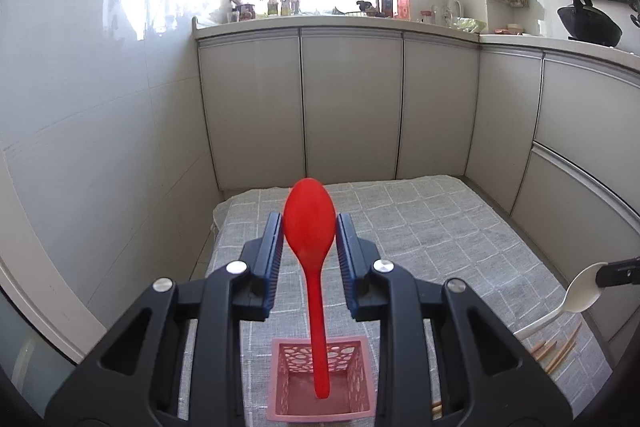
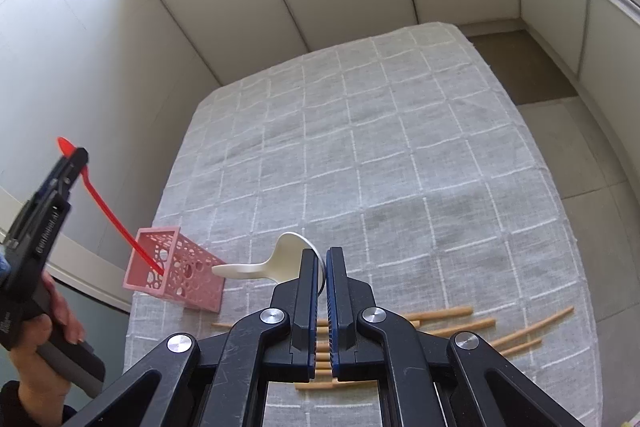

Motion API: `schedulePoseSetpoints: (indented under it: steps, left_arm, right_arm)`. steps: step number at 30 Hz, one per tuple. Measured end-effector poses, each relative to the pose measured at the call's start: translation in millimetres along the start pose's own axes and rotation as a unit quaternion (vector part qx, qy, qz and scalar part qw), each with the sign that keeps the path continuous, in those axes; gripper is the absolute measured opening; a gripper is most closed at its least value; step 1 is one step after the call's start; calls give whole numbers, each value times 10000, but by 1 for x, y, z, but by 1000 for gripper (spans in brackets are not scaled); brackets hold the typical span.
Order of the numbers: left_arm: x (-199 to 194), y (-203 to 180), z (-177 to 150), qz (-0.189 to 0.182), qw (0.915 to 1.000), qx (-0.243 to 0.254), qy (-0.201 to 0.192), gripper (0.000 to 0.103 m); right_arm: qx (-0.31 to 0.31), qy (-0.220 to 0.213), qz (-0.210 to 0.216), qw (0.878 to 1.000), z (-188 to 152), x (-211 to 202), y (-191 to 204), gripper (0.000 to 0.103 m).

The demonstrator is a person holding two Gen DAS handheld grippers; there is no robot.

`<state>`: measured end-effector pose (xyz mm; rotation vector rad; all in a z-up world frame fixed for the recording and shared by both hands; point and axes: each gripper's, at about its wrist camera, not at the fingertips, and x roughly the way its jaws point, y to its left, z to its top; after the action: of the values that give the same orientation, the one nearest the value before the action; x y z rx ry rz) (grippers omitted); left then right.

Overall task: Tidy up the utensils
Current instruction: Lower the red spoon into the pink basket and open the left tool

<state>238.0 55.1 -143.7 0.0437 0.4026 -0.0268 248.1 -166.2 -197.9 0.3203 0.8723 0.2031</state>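
My left tool (image 1: 309, 227) is gripping the red spoon (image 1: 310, 223), handle dipping into the pink basket (image 1: 352, 367); my right tool (image 2: 323, 259) is clenching the white spoon (image 2: 288, 255).

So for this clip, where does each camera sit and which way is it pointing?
Left wrist: on the left tool, facing level across the clothed table toward the kitchen cabinets; its blue fingers flank the red spoon, handle tip in the pink basket.
Right wrist: on the right tool, tilted down at the table; closed on the white spoon, chopsticks below; the person's left hand shows.
Shared: both spoons, basket, chopsticks, table; each view shows the other tool.
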Motion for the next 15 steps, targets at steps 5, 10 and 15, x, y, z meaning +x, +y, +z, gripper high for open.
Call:
schedulePoseSetpoints:
  steps: [5, 10, 15]
  left_arm:
    - [9, 6, -6, -206, 9991, -146, 332, 29]
    - [2, 16, -2, -356, 9969, -397, 571, 52]
    - [-16, 33, 0, -220, 9940, -618, 879, 63]
  right_arm:
    - [-138, -39, -36, 9999, 1, 0, 12, 4]
    - [-572, -221, -42, 9981, 6, -11, 41, 4]
    - [-1246, -182, 41, 9920, 15, -9, 88, 4]
